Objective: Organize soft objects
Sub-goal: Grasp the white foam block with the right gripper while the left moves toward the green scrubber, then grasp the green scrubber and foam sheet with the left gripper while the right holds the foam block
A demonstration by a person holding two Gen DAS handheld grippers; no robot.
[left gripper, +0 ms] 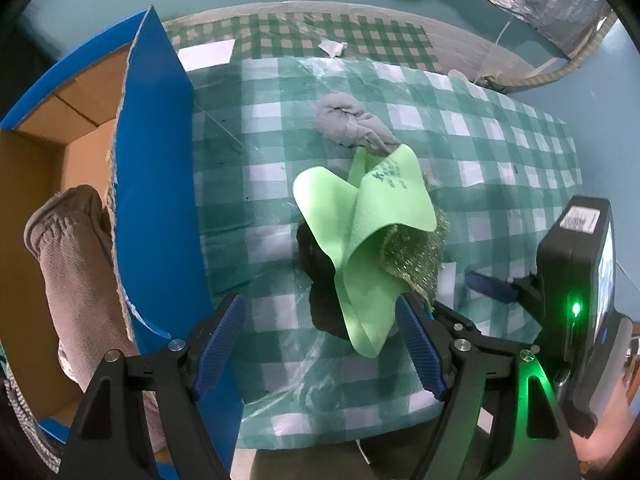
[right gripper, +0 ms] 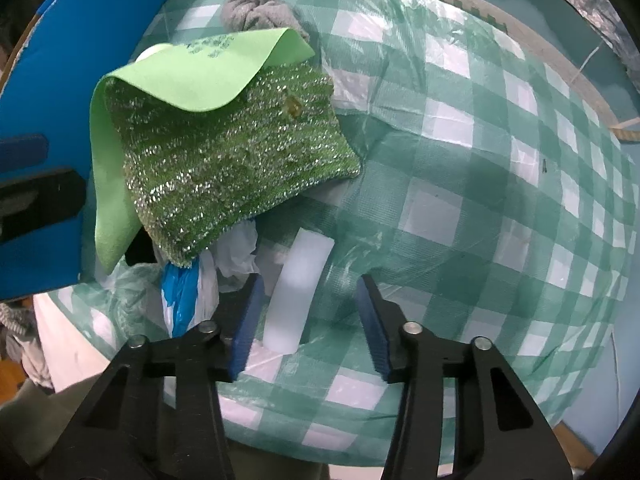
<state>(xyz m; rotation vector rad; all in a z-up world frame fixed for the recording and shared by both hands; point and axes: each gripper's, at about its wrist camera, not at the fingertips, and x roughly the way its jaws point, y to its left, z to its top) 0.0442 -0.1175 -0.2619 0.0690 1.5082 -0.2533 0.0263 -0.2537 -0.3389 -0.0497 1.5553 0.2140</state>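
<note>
A green-and-white checked cloth (left gripper: pixel 500 152) under clear plastic covers the desk, teal wall behind. At the desk's left edge stands a blue cardboard box (left gripper: pixel 156 184), open, w/ a beige-grey folded towel (left gripper: pixel 76 264) lying inside against its near wall.

Mid-desk sits the pile you are working: a lime-green thin cloth (left gripper: pixel 360 220) draped over a glittery green scrub pad (right gripper: pixel 224 160), w/ a grey balled-up sock or rag (left gripper: pixel 352 124) just behind, touching the cloth's far tip. Crumpled white-and-blue plastic (right gripper: pixel 188 284) pokes out under the pad's near corner.

Your left tool (left gripper: pixel 320 344) points down at the desk, released, jaws wide; the green cloth's lower tail hangs just inside the right pad, nothing clamped. Box wall is immediately left of it.

Your right tool (right gripper: pixel 308 320) also points down, jaws part-closed around a white foam-like bar (right gripper: pixel 300 288) lying on the desk. The bar sits closer to the left pad; a clear gap shows on the right side, so no squeeze on it. The bar's far end reaches toward the scrub pad, near but apart.
</note>
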